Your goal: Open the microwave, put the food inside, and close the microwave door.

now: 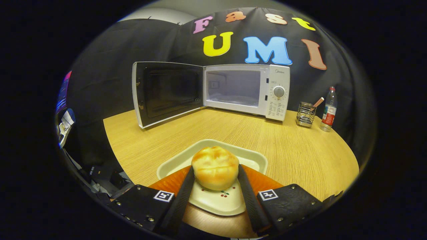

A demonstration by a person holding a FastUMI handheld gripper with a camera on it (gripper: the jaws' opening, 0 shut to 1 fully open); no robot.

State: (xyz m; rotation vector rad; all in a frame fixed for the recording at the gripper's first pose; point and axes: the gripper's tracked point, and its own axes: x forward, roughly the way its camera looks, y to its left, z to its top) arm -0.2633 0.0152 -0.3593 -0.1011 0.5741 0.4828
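Here the gripper [215, 176] is clenched on the bun [215, 167]: one finger [182, 193] presses its left side and the other presses its right, so the jaws grasp the bun between their tips. The bun is round, golden-brown on top and paler below, and sits over a cream tray [173, 165] that lies on the table [293, 146]; whether the bun touches the tray or is raised just off it, I cannot tell. A small cherry print shows on the tray just under the bun.

Beyond the fingers, at about twelve o'clock from the bun and well apart from it, stands the microwave [245, 90], white, at the back of the table. Its door [166, 93] is swung wide open toward ten o'clock, the dark inner window facing the gripper. The cavity [233, 88] is lit and bare as far as can be seen. The dial [279, 92] sits on the panel at the microwave's right side.

At about two o'clock, near the table's far edge, a metal holder [305, 114] with a utensil handle sticking out stands just beside a bottle [329, 110] with a red label.
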